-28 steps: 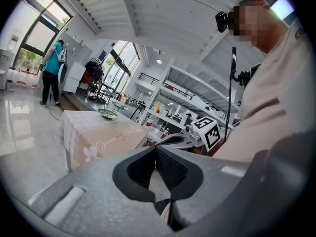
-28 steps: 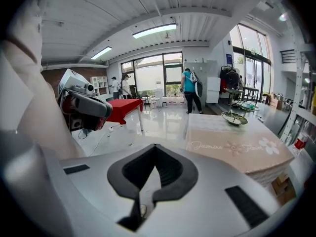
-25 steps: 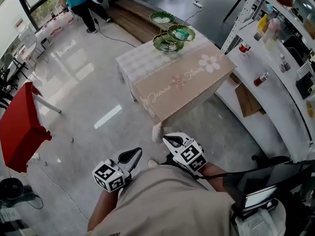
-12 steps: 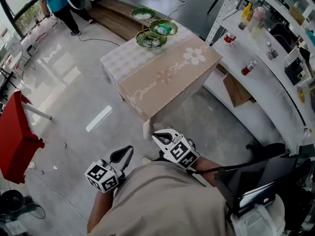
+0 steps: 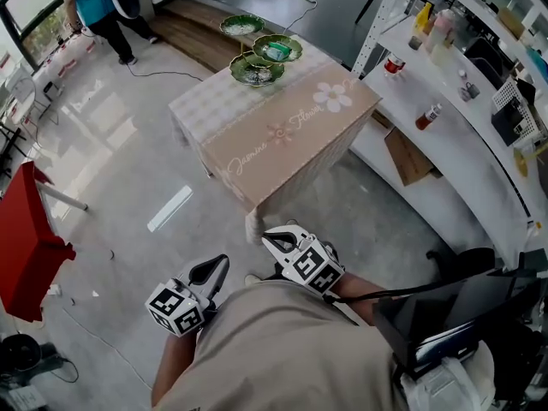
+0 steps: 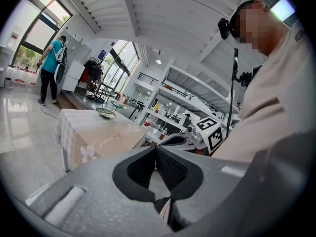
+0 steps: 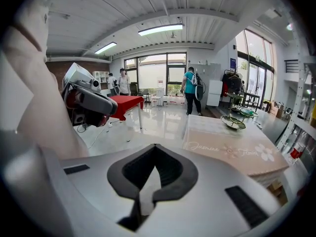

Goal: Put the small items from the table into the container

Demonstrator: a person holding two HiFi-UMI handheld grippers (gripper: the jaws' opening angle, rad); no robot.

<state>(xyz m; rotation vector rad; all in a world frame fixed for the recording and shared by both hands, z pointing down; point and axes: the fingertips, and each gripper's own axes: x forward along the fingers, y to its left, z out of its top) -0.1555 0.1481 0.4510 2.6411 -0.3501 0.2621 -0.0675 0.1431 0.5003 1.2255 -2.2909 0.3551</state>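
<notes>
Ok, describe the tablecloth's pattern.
The tablecloth is tan with white flowers and script lettering; the head view shows it best.

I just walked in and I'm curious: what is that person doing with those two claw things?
A person is standing back from the table with a tool in each hand, held close to the body. The left gripper and right gripper both have their jaws shut with nothing in them. Three green dishes sit at the table's far end. Nothing has been picked up yet.
</notes>
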